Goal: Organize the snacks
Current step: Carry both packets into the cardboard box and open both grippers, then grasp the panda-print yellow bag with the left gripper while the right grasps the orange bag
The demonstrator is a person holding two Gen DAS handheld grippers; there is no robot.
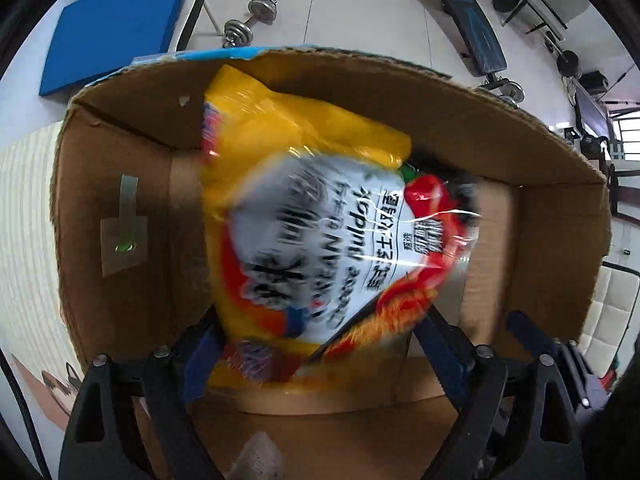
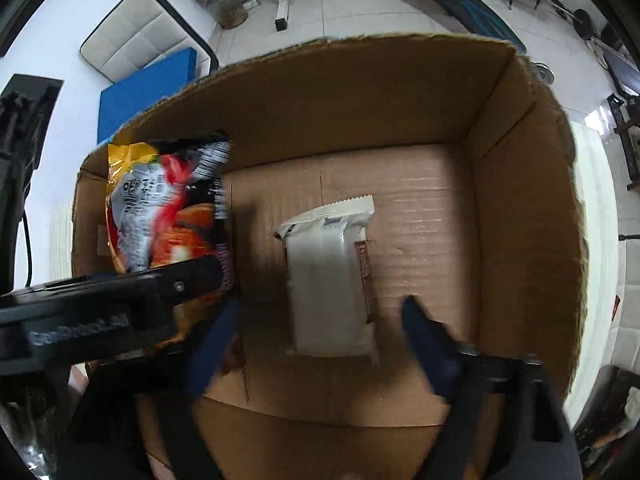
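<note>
A yellow Buldak noodle packet (image 1: 320, 224) fills the left wrist view, inside an open cardboard box (image 1: 120, 184). My left gripper (image 1: 320, 340) has its blue fingers on both sides of the packet's lower end, and the packet looks blurred. In the right wrist view the same packet (image 2: 160, 216) hangs at the box's left, with the left gripper's black body across it. A white wrapped snack (image 2: 332, 280) lies flat on the box floor (image 2: 420, 240). My right gripper (image 2: 320, 320) is open, its fingers either side of the white snack, above it.
The box walls (image 2: 528, 200) stand tall on all sides. Outside lie a blue mat (image 1: 116, 28), dumbbells (image 1: 250, 20), a weight bench (image 1: 468, 12) and a white cushioned seat (image 2: 136, 28) on the tiled floor.
</note>
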